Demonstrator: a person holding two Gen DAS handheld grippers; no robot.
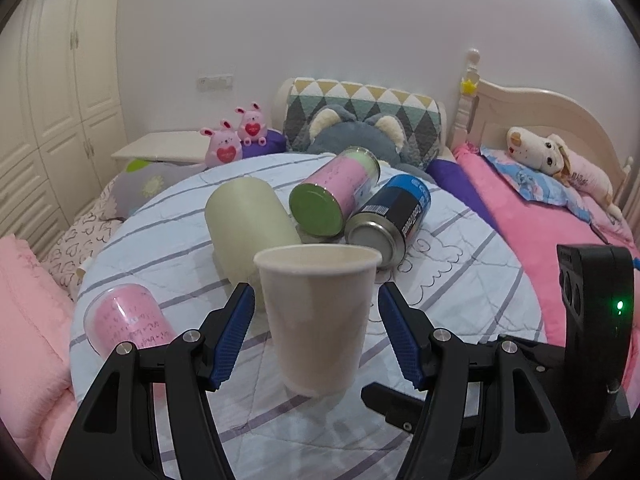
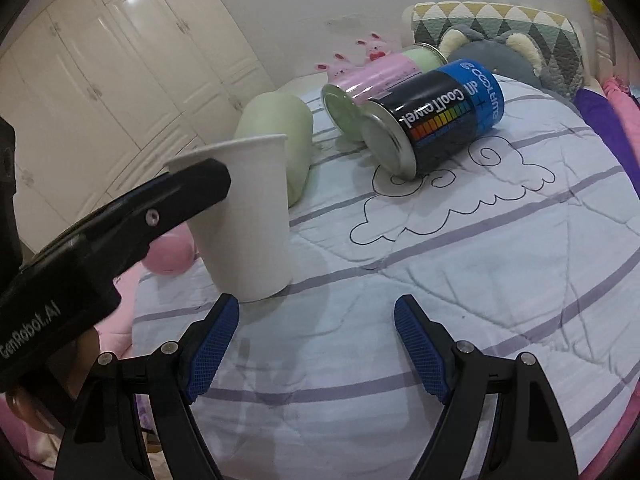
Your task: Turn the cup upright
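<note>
A white paper cup (image 1: pixel 316 316) stands upright, mouth up, on the striped quilted round surface (image 1: pixel 460 280). My left gripper (image 1: pixel 316 332) is open, its blue pads on either side of the cup with a gap on each side. In the right wrist view the cup (image 2: pixel 248 220) stands at the left, with the left gripper's black finger (image 2: pixel 160 208) in front of it. My right gripper (image 2: pixel 316 344) is open and empty, just right of and nearer than the cup.
Behind the cup lie a pale green cylinder (image 1: pixel 248 224), a pink can with green lid (image 1: pixel 336 196) and a black and blue can (image 1: pixel 392 216). A pink clear-walled can (image 1: pixel 124 320) lies at the left. Plush toys, pillows and a bed surround the surface.
</note>
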